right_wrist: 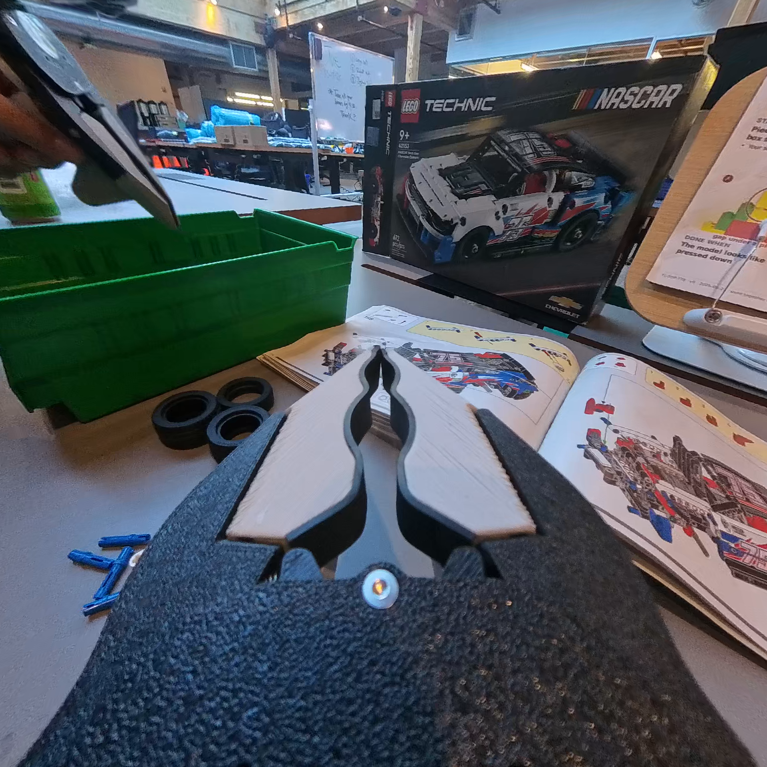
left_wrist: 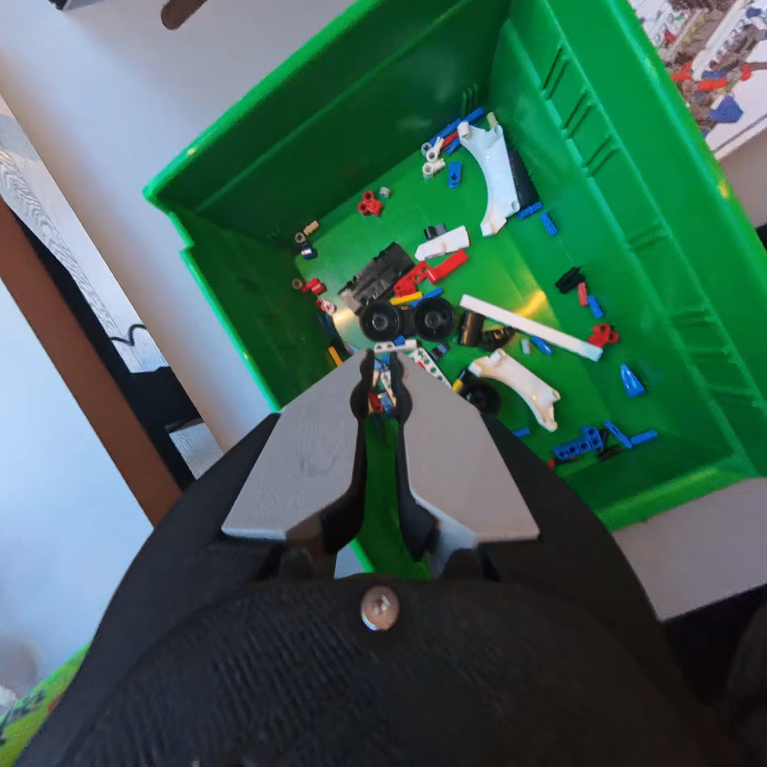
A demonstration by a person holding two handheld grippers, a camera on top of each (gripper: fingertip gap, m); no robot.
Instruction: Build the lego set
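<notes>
My left gripper (left_wrist: 381, 355) hangs over the green bin (left_wrist: 290, 108), its jaws a narrow gap apart and nothing between them. Below it lie loose Lego parts: two black wheels (left_wrist: 377, 321), a long white beam (left_wrist: 531, 328), white curved panels (left_wrist: 494, 174), and small red and blue pieces. A small white beam (left_wrist: 394, 346) lies just past the tips. My right gripper (right_wrist: 379, 352) is shut and empty, low over the open instruction booklet (right_wrist: 477, 373). The left gripper also shows in the right wrist view (right_wrist: 172, 222), above the bin's rim (right_wrist: 186, 232).
Three black tyres (right_wrist: 184, 419) lie on the table in front of the bin. Several blue pins (right_wrist: 108, 572) lie at the near left. The set's box (right_wrist: 519, 186) stands behind the booklet. A wooden stand with a sheet (right_wrist: 685, 249) is at the right. A green can (right_wrist: 25, 199) is far left. The tips of one gripper are about 35 centimetres away from the tips of the other.
</notes>
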